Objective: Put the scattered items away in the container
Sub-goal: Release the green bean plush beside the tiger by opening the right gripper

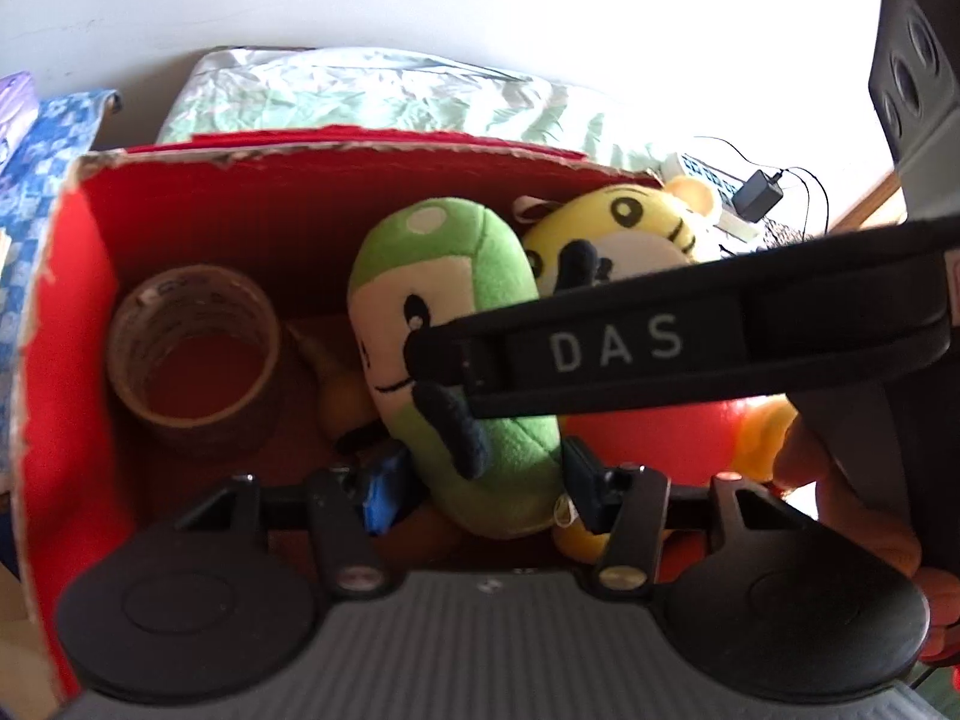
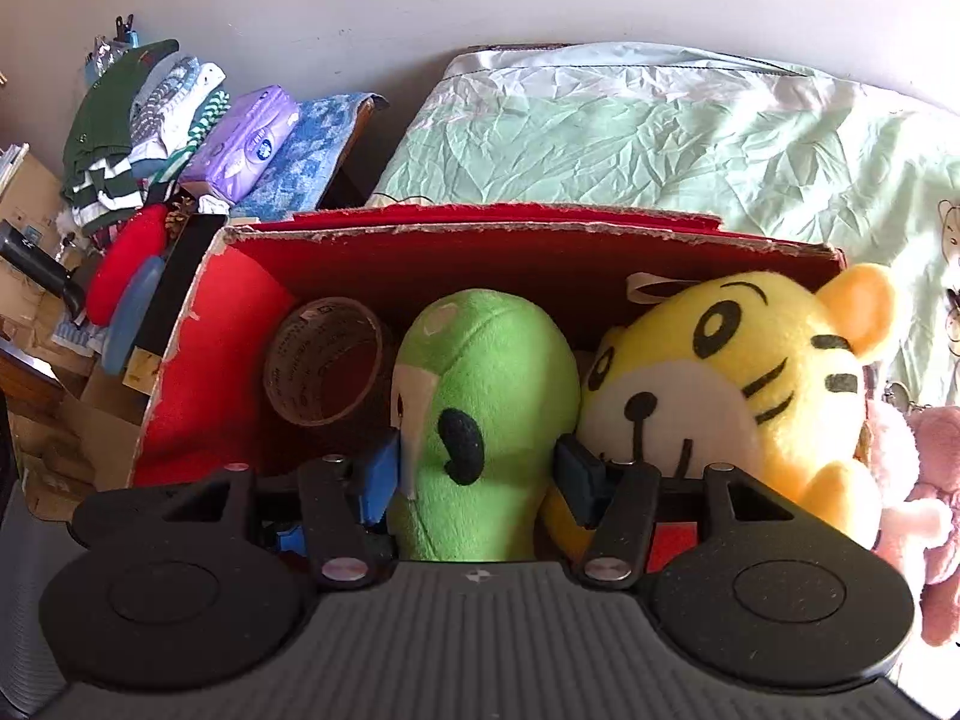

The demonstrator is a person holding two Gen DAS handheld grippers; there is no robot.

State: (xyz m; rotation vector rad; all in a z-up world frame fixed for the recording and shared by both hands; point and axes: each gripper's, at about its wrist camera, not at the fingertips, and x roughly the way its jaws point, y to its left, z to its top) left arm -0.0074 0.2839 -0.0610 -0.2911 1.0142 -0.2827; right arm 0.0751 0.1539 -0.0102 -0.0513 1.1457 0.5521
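Observation:
A red cardboard box (image 1: 72, 312) holds a roll of brown tape (image 1: 192, 354), a green plush toy (image 1: 456, 324) and a yellow tiger plush (image 1: 624, 234). My left gripper (image 1: 480, 480) is shut on the green plush inside the box. In the right wrist view my right gripper (image 2: 474, 474) is also shut on the green plush (image 2: 486, 408), with the tiger plush (image 2: 738, 396) to its right and the tape roll (image 2: 324, 360) to its left. The right gripper's black body marked DAS (image 1: 660, 342) crosses the left wrist view.
The red box (image 2: 198, 330) stands on a bed with a pale green sheet (image 2: 660, 138). Folded clothes and a purple tissue pack (image 2: 240, 144) lie left of the box. A pink plush (image 2: 924, 480) lies right of it. A black charger (image 1: 759, 195) sits beyond the box.

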